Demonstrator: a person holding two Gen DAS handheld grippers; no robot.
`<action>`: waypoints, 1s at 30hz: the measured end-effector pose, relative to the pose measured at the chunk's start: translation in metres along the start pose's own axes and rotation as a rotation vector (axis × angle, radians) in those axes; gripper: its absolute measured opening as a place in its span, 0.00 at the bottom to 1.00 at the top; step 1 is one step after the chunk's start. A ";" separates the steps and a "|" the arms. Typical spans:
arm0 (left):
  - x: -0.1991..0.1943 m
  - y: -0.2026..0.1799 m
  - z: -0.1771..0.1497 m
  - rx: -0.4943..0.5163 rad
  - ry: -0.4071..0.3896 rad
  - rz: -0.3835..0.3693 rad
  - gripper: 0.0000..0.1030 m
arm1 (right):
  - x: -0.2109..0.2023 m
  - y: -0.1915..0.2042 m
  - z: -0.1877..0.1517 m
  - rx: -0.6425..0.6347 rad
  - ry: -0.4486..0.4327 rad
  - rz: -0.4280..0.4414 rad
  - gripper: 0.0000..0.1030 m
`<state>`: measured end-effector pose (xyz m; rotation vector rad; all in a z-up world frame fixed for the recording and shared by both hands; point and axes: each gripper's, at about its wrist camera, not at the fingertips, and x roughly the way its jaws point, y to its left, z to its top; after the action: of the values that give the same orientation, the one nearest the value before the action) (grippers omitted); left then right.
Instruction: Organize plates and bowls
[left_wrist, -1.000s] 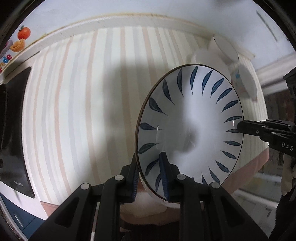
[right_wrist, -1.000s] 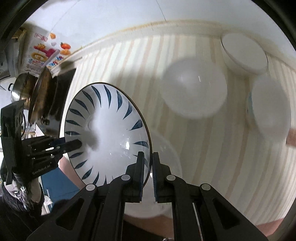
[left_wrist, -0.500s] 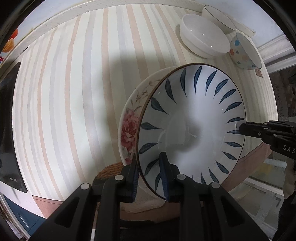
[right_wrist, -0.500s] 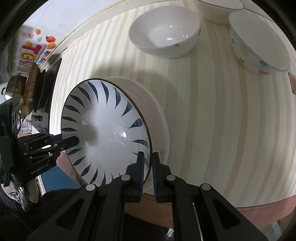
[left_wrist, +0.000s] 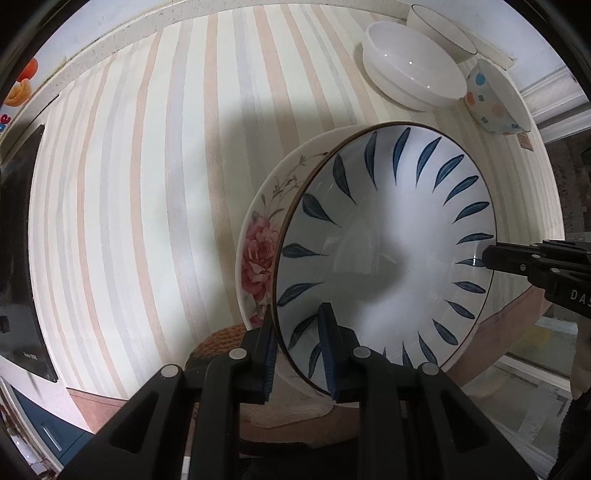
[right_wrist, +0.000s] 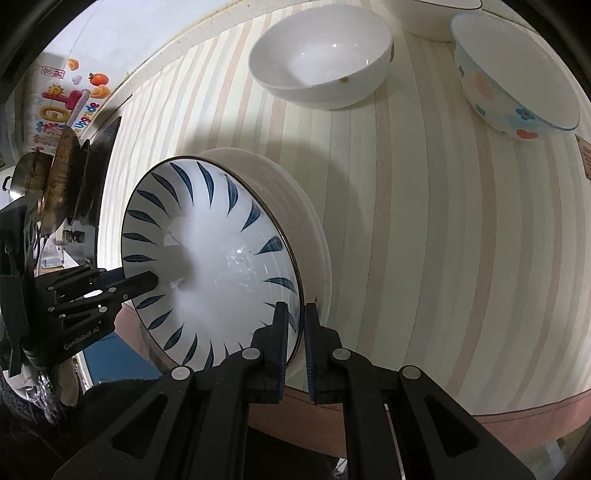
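Blue-leaf plate (left_wrist: 384, 258) pinched by the rim on two opposite sides: left gripper (left_wrist: 297, 350) clamped on the near edge in its own view, right gripper (right_wrist: 293, 332) clamped on the near edge in its own, each one's far counterpart seen biting the opposite rim. Probably held from both sides because a wide, shallow plate gripped at one point would sag or twist out of thin pads; two grips keep it level enough to steer.

Carried tilted, not flat, just ahead of both grippers and directly over the floral plate (left_wrist: 258, 254), whose pink rose and pale rim peek out past the left gripper's outer finger. Contact between the two plates not clear from either view; rims look very close. Placement above the floral plate reads as stacking like with like.

Beyond the plates, far ahead and to the right of the left gripper, three bowls grouped together: white bowl (right_wrist: 321, 55), dotted bowl (right_wrist: 517, 74) beside it, and a rimmed bowl (left_wrist: 443, 33) behind, near the wall. Seemingly left as a separate cluster so plates and bowls stay sorted.

Striped surface (right_wrist: 443, 221) beneath everything; woven mat (left_wrist: 218, 339) just under the left gripper's fingers at the surface's near edge.

Likely next need: levelling the plate and lowering gently before either grip loosens, since glazed rims slide easily.
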<state>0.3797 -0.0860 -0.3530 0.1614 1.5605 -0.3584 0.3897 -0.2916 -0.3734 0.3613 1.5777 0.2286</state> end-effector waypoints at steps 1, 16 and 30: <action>0.001 0.000 0.001 0.001 0.002 0.005 0.19 | 0.001 0.000 0.001 -0.001 0.003 0.000 0.09; 0.008 -0.010 0.006 0.011 0.029 0.047 0.19 | 0.008 0.009 0.008 -0.010 0.030 -0.038 0.10; -0.018 0.013 0.013 -0.025 0.013 0.023 0.19 | -0.010 0.010 0.011 0.028 0.007 -0.022 0.13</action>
<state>0.3965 -0.0760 -0.3370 0.1621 1.5742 -0.3199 0.4017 -0.2871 -0.3609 0.3654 1.5922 0.1914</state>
